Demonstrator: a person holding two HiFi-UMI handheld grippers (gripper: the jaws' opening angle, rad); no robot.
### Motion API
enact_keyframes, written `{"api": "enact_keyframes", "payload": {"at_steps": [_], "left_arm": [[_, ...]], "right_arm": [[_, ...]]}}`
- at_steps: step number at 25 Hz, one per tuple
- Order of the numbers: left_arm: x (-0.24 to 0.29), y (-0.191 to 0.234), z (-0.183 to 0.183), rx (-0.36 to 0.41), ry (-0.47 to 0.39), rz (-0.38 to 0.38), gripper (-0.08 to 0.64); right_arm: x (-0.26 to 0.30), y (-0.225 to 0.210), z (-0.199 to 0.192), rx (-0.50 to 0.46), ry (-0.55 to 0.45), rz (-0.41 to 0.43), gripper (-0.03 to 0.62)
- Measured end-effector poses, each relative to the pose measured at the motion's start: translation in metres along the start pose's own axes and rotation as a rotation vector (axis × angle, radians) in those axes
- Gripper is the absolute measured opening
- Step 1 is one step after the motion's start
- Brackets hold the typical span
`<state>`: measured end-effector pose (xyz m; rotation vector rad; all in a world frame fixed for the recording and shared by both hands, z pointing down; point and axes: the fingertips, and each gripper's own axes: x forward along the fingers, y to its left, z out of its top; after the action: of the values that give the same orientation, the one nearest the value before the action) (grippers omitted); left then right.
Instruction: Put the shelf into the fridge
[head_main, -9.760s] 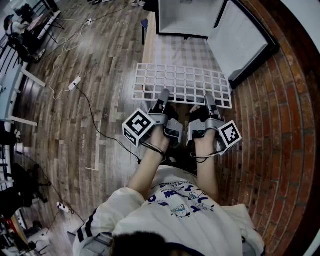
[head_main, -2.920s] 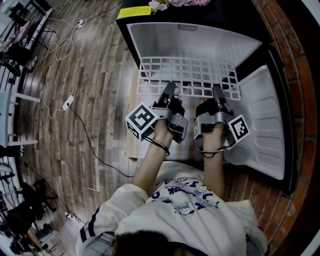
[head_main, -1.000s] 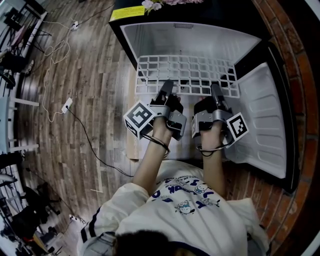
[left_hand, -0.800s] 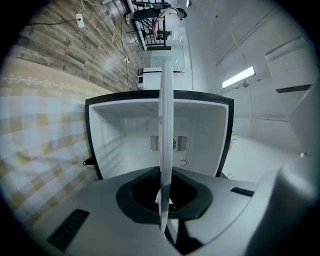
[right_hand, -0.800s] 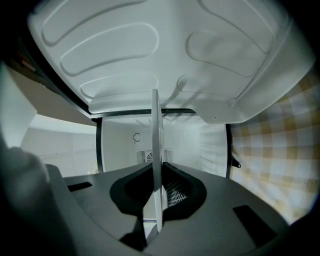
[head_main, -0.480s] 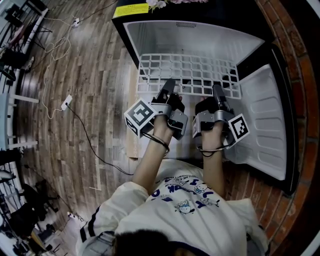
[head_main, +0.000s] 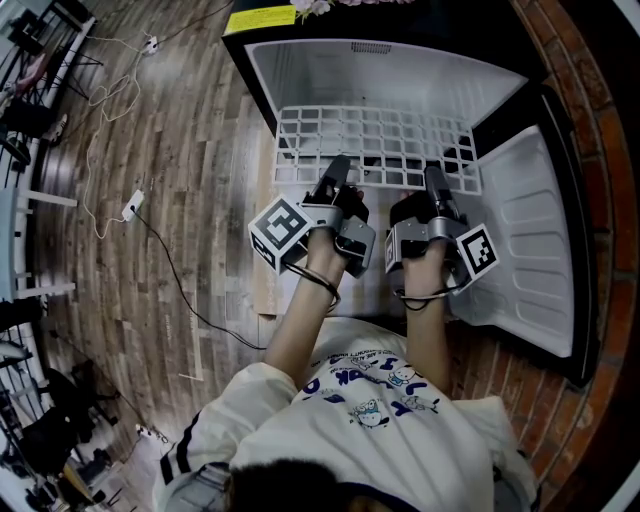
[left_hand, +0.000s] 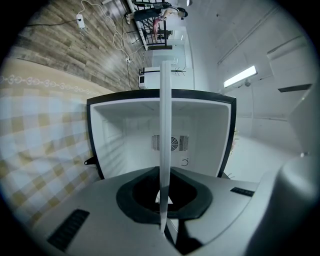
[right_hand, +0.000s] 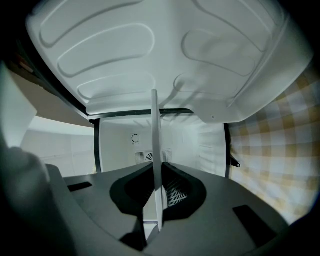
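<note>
The white wire-grid shelf (head_main: 375, 146) is held level at the mouth of the open small fridge (head_main: 380, 75), its far edge just inside the white cavity. My left gripper (head_main: 337, 178) is shut on the shelf's near edge at the left. My right gripper (head_main: 436, 186) is shut on the same edge at the right. In the left gripper view the shelf (left_hand: 164, 145) shows edge-on as a thin white bar between the jaws, with the fridge cavity (left_hand: 165, 135) behind it. The right gripper view shows the shelf (right_hand: 156, 165) edge-on too, in front of the cavity (right_hand: 180, 142).
The fridge door (head_main: 525, 235) stands open at the right, its white inner liner facing up. A checked cloth (left_hand: 35, 135) lies under the fridge. A brick wall (head_main: 600, 150) is at the right. Wood floor with a cable and power strip (head_main: 133, 206) lies to the left.
Over ten seconds the shelf has been carried from in front of the fridge up to its opening. In the last second it barely moved.
</note>
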<state>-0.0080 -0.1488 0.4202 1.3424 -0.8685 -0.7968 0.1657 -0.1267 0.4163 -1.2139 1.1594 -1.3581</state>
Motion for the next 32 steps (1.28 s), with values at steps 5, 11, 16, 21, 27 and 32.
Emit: {"api": "enact_keyframes", "payload": {"at_steps": [5, 11, 16, 21, 27, 32], "left_arm": [[-0.0015, -0.0012, -0.0001, -0.001, -0.004, -0.004, 0.035], [-0.0015, -0.0005, -0.0002, 0.000, -0.008, -0.003, 0.035], [-0.0015, 0.0002, 0.0002, -0.002, -0.011, 0.008, 0.035], [-0.0024, -0.0010, 0.0013, -0.001, -0.021, 0.008, 0.035], [-0.0029, -0.0025, 0.0011, -0.006, -0.021, 0.002, 0.035], [-0.0028, -0.0010, 0.0017, -0.010, -0.027, 0.004, 0.035]], "right_arm": [[-0.0020, 0.0014, -0.0008, 0.002, 0.007, 0.007, 0.048], [-0.0008, -0.0002, -0.0005, 0.013, 0.012, 0.005, 0.048], [-0.0002, -0.0019, -0.0009, 0.025, 0.015, -0.007, 0.048], [0.0001, -0.0006, -0.0025, 0.025, 0.025, -0.010, 0.048], [-0.0014, 0.0005, -0.0024, 0.024, 0.027, -0.005, 0.048], [-0.0003, -0.0014, -0.0029, 0.043, 0.033, -0.011, 0.048]]}}
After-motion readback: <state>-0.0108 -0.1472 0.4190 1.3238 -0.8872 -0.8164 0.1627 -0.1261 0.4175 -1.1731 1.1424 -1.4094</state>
